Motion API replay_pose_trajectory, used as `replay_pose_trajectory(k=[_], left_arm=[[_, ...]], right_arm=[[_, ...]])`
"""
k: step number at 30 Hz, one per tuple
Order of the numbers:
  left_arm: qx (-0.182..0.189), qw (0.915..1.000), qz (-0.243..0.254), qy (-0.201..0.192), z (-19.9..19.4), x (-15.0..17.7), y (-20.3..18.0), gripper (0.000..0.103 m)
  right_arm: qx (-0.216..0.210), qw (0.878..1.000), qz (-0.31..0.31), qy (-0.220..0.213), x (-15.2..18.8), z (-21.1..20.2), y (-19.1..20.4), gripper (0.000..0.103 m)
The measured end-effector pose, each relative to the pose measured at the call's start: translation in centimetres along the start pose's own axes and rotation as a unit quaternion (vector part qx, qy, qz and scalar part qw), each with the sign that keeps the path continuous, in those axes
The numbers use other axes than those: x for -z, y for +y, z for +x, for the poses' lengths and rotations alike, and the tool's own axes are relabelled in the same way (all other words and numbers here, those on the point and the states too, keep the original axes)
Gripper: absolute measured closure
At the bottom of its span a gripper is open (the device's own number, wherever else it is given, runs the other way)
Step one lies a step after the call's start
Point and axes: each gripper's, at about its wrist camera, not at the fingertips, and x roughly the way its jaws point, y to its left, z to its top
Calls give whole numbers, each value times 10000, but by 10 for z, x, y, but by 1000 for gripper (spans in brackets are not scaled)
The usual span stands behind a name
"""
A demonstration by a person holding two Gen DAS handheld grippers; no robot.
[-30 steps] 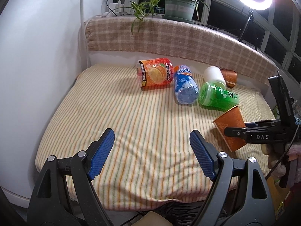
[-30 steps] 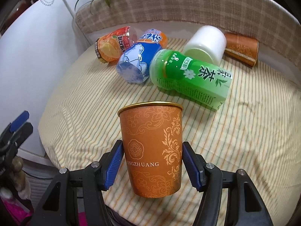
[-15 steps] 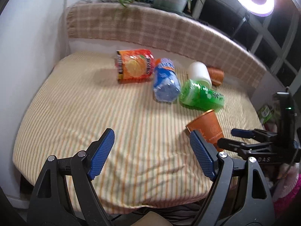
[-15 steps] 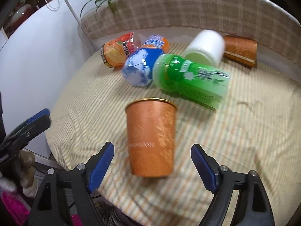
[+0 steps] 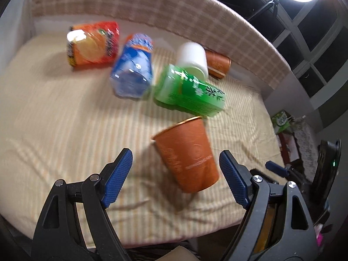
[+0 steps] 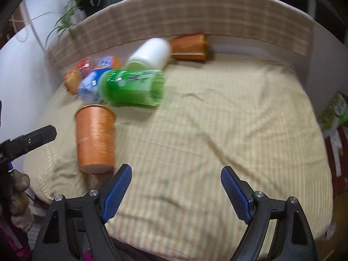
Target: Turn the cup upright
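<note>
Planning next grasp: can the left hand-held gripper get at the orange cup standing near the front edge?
Probably yes. The left hand-held gripper is open, the orange cup stands just ahead between its fingers, nothing between them.

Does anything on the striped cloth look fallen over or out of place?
Yes. The near orange cup stands rim up, but a second orange cup lies on its side at the back. The green bottle, white cup and blue bottle also lie toppled together.

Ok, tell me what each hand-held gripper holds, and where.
Nothing: the left hand-held gripper and right hand-held gripper are open; the orange paper cup stands free.
</note>
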Motion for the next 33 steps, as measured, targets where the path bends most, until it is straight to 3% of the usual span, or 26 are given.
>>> replay_pose_trajectory(k=[15, 19, 33], left_arm=[[173, 9982, -415, 392, 42, -13, 0, 20], [158, 9979, -393, 487, 50, -12, 0, 29], [131, 9988, -162, 453, 57, -13, -11, 31]], right_arm=[[354, 9992, 106, -134, 12, -13, -13, 17], [463, 9986, 124, -235, 13, -17, -12, 17], [588, 9973, 45, -427, 13, -28, -7, 17]])
